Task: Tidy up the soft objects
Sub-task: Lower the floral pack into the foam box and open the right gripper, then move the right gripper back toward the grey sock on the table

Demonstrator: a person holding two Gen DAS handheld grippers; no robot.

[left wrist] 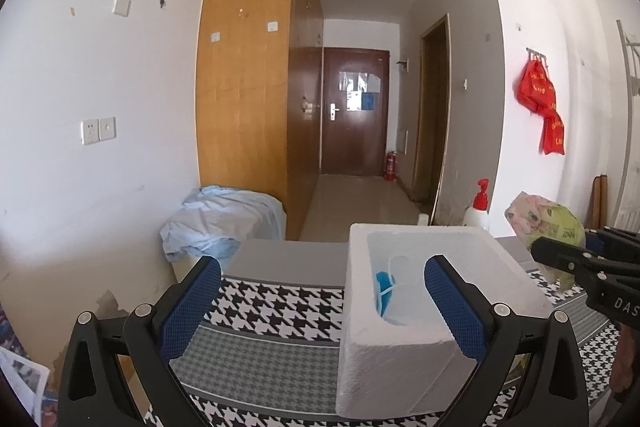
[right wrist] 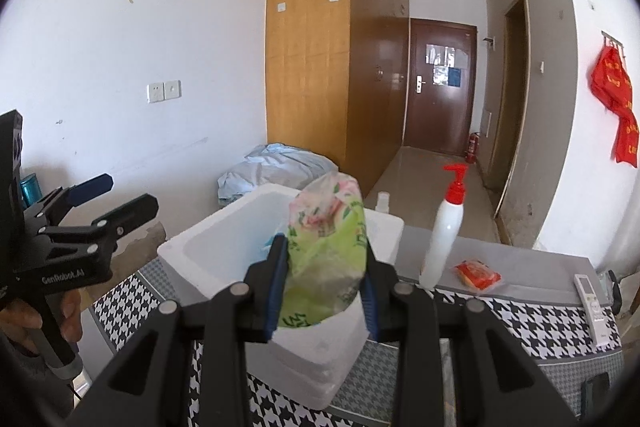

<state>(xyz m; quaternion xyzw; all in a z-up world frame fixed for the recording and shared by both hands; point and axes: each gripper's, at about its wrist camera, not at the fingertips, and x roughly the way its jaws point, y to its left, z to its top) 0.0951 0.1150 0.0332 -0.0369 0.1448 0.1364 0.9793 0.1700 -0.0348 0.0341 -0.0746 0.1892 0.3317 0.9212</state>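
free: foam box [right wrist: 224, 247] mouth open | blocked right: pump bottle [right wrist: 444, 235], orange packet [right wrist: 476, 275] just beside

Bright even daylight, soft shadows, sharp focus, strong fisheye bending (black vignette at corners)

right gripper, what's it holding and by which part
The right gripper is shut on a soft green and pink flowered plastic pack, pinched across its lower end. The left gripper holds nothing.

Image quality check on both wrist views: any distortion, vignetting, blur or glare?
Left wrist: heavy fisheye bending, black corners, sharp on the foam box; the open left gripper is crisp. Right wrist: same vignette; the green packet in the right gripper is slightly soft. Even daylight, no glare.
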